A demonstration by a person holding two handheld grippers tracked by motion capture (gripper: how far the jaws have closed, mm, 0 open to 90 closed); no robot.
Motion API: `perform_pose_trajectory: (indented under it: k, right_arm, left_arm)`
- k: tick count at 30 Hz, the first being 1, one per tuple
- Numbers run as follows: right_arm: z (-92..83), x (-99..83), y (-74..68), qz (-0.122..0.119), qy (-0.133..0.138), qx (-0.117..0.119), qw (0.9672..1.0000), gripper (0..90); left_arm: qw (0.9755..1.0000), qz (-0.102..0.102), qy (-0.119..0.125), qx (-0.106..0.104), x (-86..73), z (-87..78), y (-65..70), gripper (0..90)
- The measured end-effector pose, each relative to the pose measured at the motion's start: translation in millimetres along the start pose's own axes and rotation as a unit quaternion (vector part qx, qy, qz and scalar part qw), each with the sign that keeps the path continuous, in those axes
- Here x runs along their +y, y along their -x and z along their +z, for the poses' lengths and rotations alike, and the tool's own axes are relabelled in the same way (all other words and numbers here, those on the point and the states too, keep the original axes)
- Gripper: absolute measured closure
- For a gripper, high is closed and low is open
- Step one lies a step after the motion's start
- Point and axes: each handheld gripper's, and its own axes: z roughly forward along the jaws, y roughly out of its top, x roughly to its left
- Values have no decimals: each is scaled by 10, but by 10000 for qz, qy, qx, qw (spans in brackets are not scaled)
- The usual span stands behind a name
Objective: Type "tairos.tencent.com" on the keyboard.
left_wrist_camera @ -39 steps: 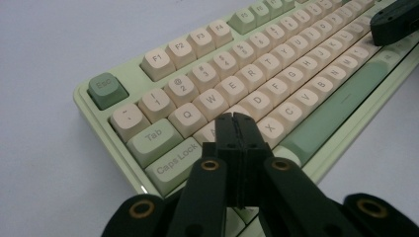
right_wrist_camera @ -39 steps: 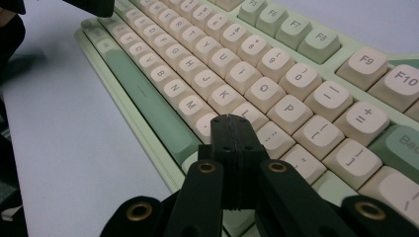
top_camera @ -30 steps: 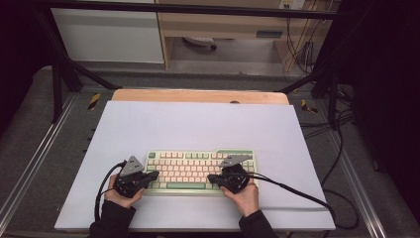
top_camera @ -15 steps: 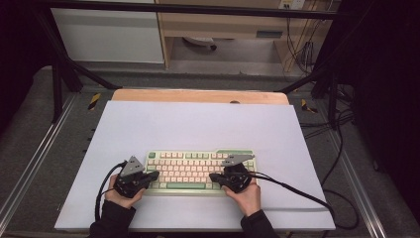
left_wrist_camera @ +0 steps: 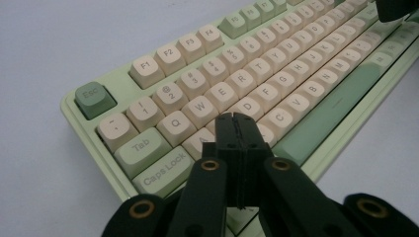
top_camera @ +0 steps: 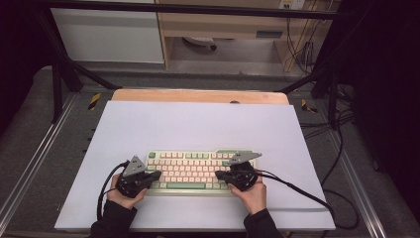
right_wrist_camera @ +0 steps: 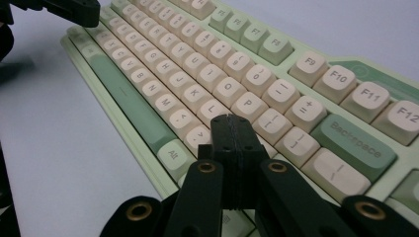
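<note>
Left gripper (top_camera: 153, 175): held in the person's left hand (top_camera: 124, 196) at the keyboard's left end; jaws pressed together, nothing between them, tips over the letter keys near A and S.

Mechanical keyboard (top_camera: 195, 170): pale green case, cream keycaps, green Esc, Tab, Caps Lock, space bar and Backspace. Lies flat on the worktop (top_camera: 198, 124), near the front edge, about midway between the left and right edges. Judged rigid and moderately heavy; keycaps smooth, likely to pull off if gripped. Best taken by the case edges at the two short ends, not by the keys.

Right gripper (top_camera: 220, 175): held in the right hand (top_camera: 253, 194) at the keyboard's right end; jaws pressed together, empty, tips over the keys near the right of the letter block.

Containers: none on the worktop.
</note>
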Motion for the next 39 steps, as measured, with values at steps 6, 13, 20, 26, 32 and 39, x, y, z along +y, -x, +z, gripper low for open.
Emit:
perform_pose_trajectory:
  k: [6,13,20,26,32,39]
  right_arm:
    - [-27,-19,31,32,22,-34,10000,900]
    - [-39,-21,38,32,13,-26,10000,900]
    - [-41,-19,38,27,26,-16,10000,900]
    - [-37,-21,36,36,17,-15,10000,900]
    - [-28,-23,37,29,18,-15,10000,900]
    - [-37,-22,35,29,15,-23,10000,900]
  left_arm:
    - [10000,36,10,-23,33,34,42,900]
    - [9999,88,-3,-86,90,109,119,899]
    - [9997,162,-43,-164,131,202,213,899]
    - [9996,206,-72,-194,141,243,255,900]
    - [9994,246,-114,-203,137,269,273,900]
    - [9993,304,-134,-178,130,284,293,899]
